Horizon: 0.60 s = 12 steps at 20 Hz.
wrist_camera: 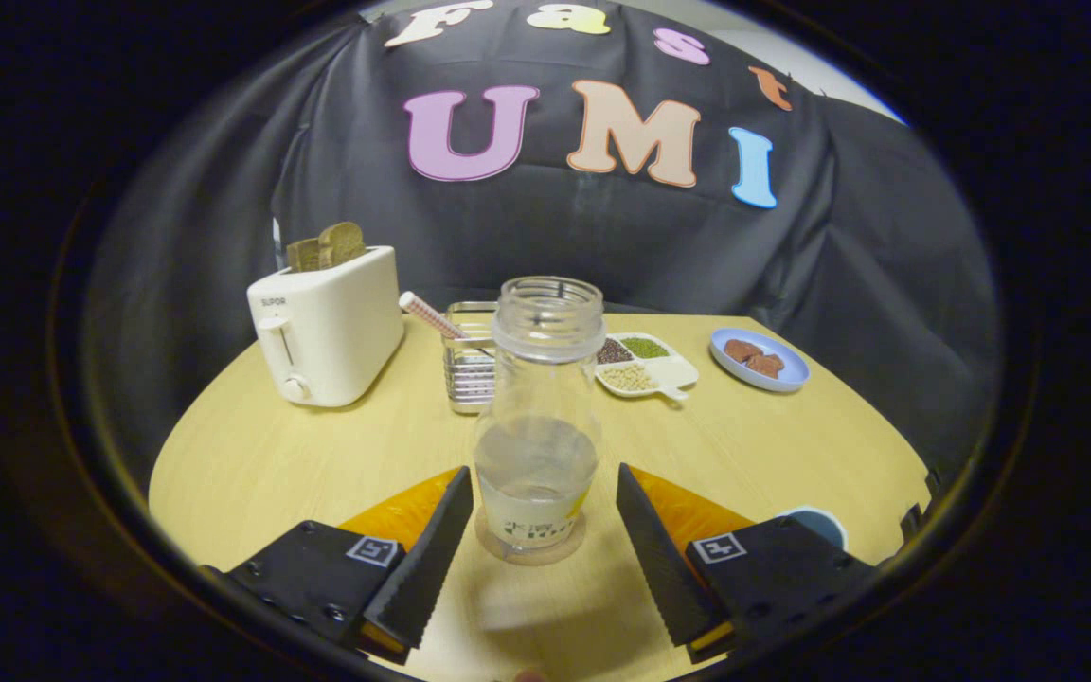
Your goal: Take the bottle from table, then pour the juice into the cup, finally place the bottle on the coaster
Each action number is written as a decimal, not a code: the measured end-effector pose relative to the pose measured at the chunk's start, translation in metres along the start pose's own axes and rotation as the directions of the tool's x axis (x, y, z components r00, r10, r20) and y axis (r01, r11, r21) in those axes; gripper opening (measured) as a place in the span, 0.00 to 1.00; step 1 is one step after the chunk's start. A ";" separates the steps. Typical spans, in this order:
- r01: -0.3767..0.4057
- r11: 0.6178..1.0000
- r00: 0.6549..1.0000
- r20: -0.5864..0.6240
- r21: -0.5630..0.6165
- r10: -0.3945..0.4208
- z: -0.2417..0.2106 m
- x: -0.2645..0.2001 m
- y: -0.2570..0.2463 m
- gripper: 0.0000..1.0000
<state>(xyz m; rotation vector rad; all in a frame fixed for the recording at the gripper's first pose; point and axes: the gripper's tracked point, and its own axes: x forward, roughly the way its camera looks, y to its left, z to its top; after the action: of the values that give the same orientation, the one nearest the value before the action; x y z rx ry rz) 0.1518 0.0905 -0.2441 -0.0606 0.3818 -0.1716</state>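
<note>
The bottle point(538, 417) stands upright on the round wooden bench point(252, 464), its long axis vertical and its uncapped mouth pointing straight up. It is clear, with a little pale liquid in the lower part and a label band near the base. It sits on a round clear coaster point(529, 547), between the two fingers of the claw point(539, 507). The claw is spread wide, a gap showing on each side of the bottle, and has hold of nothing.

Beyond the bottle, at 11 o'clock, is a wire basket point(468, 365) with a straw, partly hidden behind the bottle. At 10 o'clock stands a toaster point(326, 325) with bread in it. At 1 o'clock lies a divided dish point(645, 365) of beans, and further right a blue plate point(759, 360) of brown pieces. Just right of the right finger, a blue-rimmed cup point(820, 521) peeks out.
</note>
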 end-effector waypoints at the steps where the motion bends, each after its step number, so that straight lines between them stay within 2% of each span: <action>1: -0.007 1.000 1.000 0.003 -0.002 0.007 0.002 -0.007 -0.001 0.96; 6: -0.087 0.996 0.996 0.038 0.002 0.086 0.019 -0.052 -0.005 0.96; 9: -0.156 0.987 0.983 0.094 -0.025 0.157 0.048 -0.083 0.000 0.96; 12: -0.190 0.981 0.967 0.164 -0.046 0.195 0.085 -0.113 -0.002 0.96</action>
<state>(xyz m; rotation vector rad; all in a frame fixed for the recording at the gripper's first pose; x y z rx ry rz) 0.0798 0.1110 -0.1235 -0.0668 0.2197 0.0319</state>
